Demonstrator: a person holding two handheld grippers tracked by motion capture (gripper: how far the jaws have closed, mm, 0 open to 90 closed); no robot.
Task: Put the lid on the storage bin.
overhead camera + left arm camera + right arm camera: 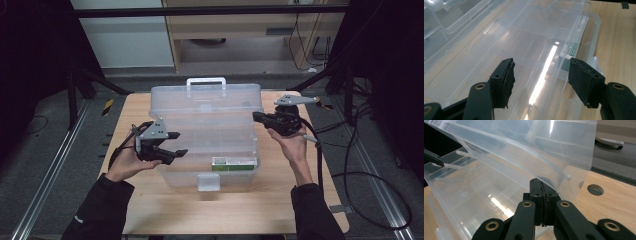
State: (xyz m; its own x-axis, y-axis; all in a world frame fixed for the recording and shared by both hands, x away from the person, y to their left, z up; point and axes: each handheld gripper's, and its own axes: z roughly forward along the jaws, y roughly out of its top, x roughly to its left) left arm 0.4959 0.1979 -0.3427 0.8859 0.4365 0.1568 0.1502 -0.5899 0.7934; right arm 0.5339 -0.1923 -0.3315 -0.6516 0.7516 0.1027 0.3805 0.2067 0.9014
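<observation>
Two tools in my hands, one at each side of the clear plastic box [207, 145] that sits mid-bench on the wooden bench [150, 205].

Left tool [180, 144]: jaws apart, nothing between them. It hangs at the box's left side, toward the near end, pointing right across the box. In the left gripper view the two black pads [507, 77] stand wide, with the box's clear plastic [529, 45] beyond the gap and no contact.

Right tool [256, 116]: jaws together. In the right gripper view the pads [541, 195] meet with no visible gap, right at the lower edge of the raised clear lid [524, 152]. Whether a thin lip of the lid is pinched between them I cannot tell. In the high view this tool sits at the box's right side, toward the far end, pointing left at the lid's edge.

Box: the lid [206, 97] stands open at the far side, with its white handle [206, 82] on top. A green-and-white label [234, 163] sits at the near right of the box, and a clear latch tab [208, 182] hangs at the middle of the near wall.

Bench: a round hole [595, 189] in the wood lies just right of the right tool.
</observation>
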